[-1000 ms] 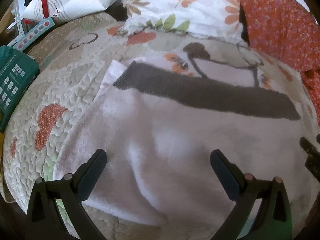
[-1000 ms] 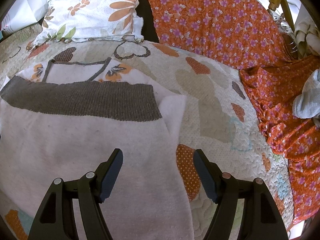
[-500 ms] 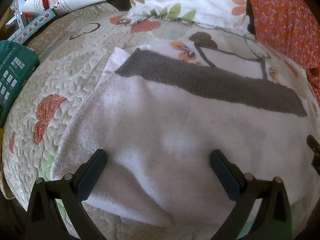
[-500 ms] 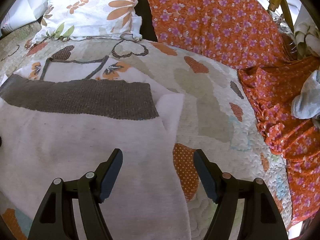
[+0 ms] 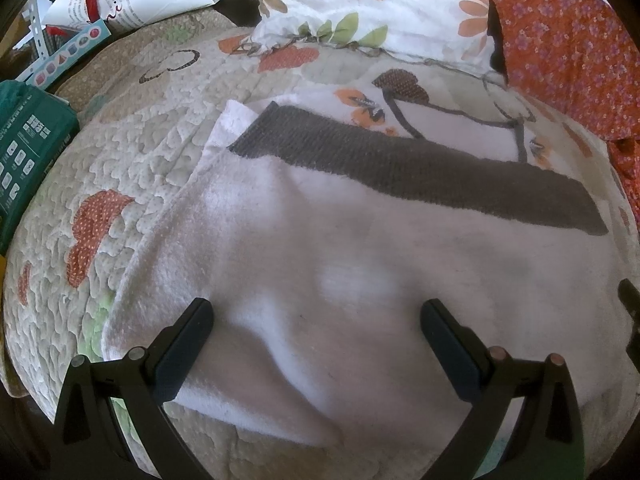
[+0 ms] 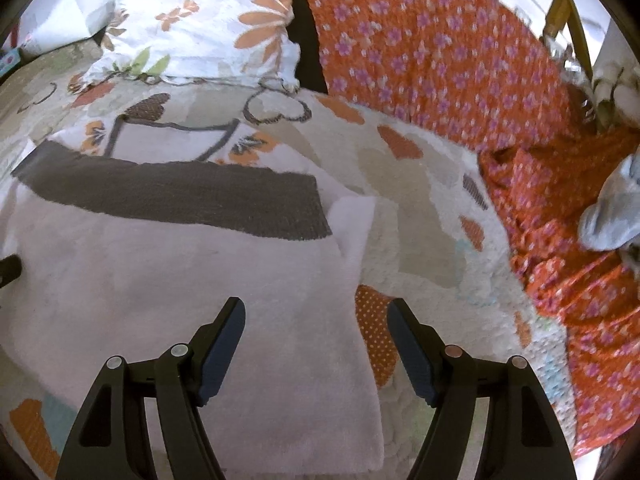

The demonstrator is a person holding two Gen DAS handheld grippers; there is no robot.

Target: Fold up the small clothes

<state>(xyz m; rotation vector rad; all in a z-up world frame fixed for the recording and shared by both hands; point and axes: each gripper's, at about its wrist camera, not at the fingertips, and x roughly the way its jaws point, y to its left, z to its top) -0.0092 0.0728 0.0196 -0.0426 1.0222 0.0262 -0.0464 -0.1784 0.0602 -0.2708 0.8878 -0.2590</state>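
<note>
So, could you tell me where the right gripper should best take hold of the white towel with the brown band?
Probably the towel's near right corner: its right edge lies straight and exposed on the quilt, between the open right gripper's fingers, so come down from above.

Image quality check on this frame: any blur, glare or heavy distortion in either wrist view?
Left wrist view: strong fisheye bulge with dark corners; the white garment looks soft and washed out, though the quilt stitching stays crisp. Right wrist view: same distortion; the orange floral fabric at upper right is smeared, and bright light blows out the top right edge. Fingers are sharp in both views.
</note>
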